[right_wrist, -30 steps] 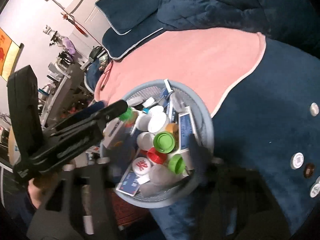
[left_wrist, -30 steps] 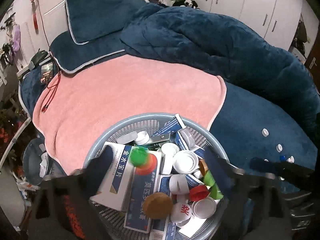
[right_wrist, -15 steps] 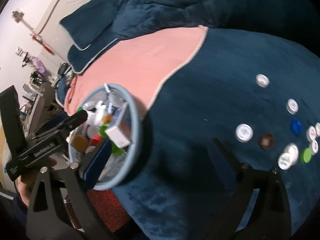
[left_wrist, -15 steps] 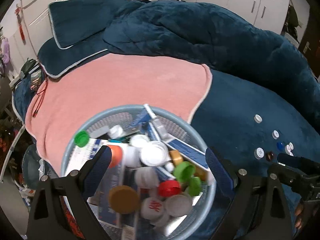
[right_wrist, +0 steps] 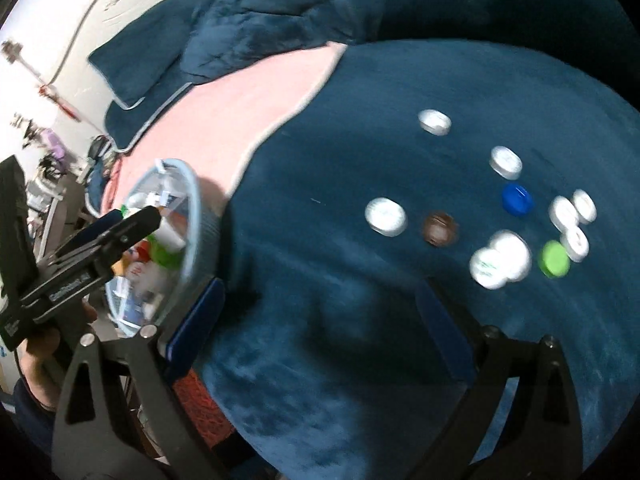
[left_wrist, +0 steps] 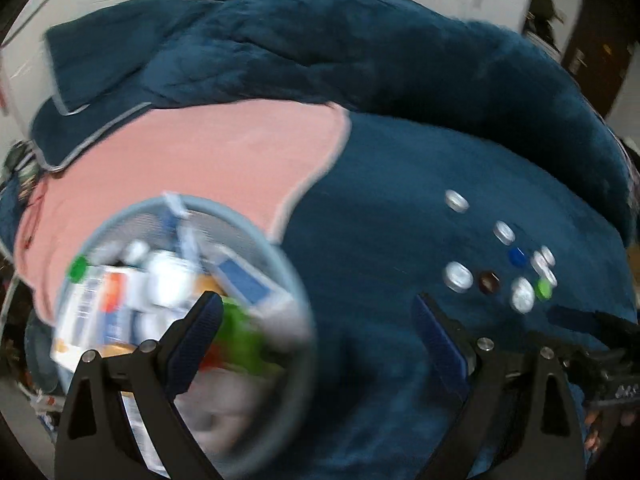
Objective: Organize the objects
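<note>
A light blue mesh basket (left_wrist: 240,216) full of caps and medicine boxes stands at the lower left, on the edge of a pink towel (left_wrist: 180,160). My left gripper (left_wrist: 316,312) is open and holds nothing; its left finger hangs over the basket, its right over the dark blue blanket. Loose caps lie on the blanket to the right: several white caps (right_wrist: 386,216), a brown cap (right_wrist: 439,229), a blue cap (right_wrist: 517,199) and a green cap (right_wrist: 554,258). My right gripper (right_wrist: 320,296) is open and empty, just short of the caps. The basket (right_wrist: 196,200) is to its left.
A rumpled dark blue quilt (left_wrist: 360,52) and pillows fill the back of the bed. White cupboards stand behind it. In the right wrist view a hand holds the left gripper (right_wrist: 132,216) over the basket. Cluttered shelves stand at the far left, off the bed.
Both grippers have swung right, away from the basket and towards the loose caps. The right jaws have spread wider. The green cap that was falling now lies by the basket's left rim.
</note>
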Demonstrator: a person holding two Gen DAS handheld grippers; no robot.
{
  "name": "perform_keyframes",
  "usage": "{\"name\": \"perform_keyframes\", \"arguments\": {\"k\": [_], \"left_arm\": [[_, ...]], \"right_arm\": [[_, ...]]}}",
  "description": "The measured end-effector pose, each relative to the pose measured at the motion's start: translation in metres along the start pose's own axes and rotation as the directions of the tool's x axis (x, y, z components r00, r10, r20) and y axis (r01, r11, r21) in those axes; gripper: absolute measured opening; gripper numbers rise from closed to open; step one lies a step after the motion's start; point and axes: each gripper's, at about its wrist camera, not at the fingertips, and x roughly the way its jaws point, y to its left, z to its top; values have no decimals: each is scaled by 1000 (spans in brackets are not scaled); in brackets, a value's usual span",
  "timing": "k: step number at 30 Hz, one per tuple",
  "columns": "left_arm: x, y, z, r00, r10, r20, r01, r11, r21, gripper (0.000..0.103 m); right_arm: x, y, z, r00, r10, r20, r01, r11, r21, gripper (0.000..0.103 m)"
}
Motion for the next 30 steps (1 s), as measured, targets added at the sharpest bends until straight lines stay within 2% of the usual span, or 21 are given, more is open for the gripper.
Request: {"name": "perform_keyframes", "arguments": {"k": [2, 5, 7, 9, 12, 14, 15, 16, 17, 19, 20, 21, 23, 27, 30], "left_arm": [[13, -29, -12, 999, -35, -32, 37, 998, 56, 96], [40, -75, -30, 991, -82, -107, 97, 984, 150, 96], [61, -101, -44, 981, -111, -161, 142, 970, 197, 96], [78, -118, -57, 977, -109, -185, 152, 960, 235, 96], [97, -130, -71, 973, -115, -202, 167, 950, 263, 96], [113, -130, -81, 966, -113, -232, 172, 952, 252, 101], [119, -128, -85, 966, -114, -231, 171, 954, 245, 103], [117, -128, -88, 973, -122, -195, 170, 953, 251, 103], [116, -128, -90, 976, -125, -178, 168, 953, 254, 103], [114, -127, -94, 980, -140, -141, 172, 952, 252, 103], [113, -126, -96, 981, -147, -124, 174, 952, 250, 103], [111, -126, -100, 984, -151, -92, 170, 953, 250, 103], [109, -126, -104, 987, -152, -61, 163, 952, 258, 103], [108, -130, -106, 986, -160, -53, 169, 951, 261, 103], [110, -127, -105, 984, -167, -56, 176, 947, 269, 103]], "right_arm": [[-2, -22, -9, 999, -36, -12, 37, 998, 42, 98], [-5, -63, -26, 991, -129, -46, 134, 982, 133, 98], [-6, -92, -40, 974, -213, -84, 226, 950, 216, 98], [-9, -121, -58, 941, -319, -108, 337, 890, 306, 98], [-11, -143, -84, 915, -398, -63, 390, 835, 388, 98], [-5, -145, -97, 909, -417, -19, 393, 839, 377, 98], [-1, -143, -102, 906, -423, -3, 396, 845, 359, 101], [3, -139, -106, 901, -432, 26, 400, 853, 335, 103], [5, -135, -109, 886, -461, 50, 424, 850, 313, 103], [15, -122, -115, 836, -542, 88, 507, 823, 256, 103], [22, -116, -117, 801, -589, 107, 558, 799, 225, 103], [31, -108, -120, 755, -644, 126, 617, 762, 195, 103], [31, -103, -122, 721, -675, 158, 651, 738, 180, 103], [25, -111, -122, 744, -649, 157, 620, 759, 200, 103], [22, -111, -127, 738, -656, 160, 627, 754, 196, 103]]}}
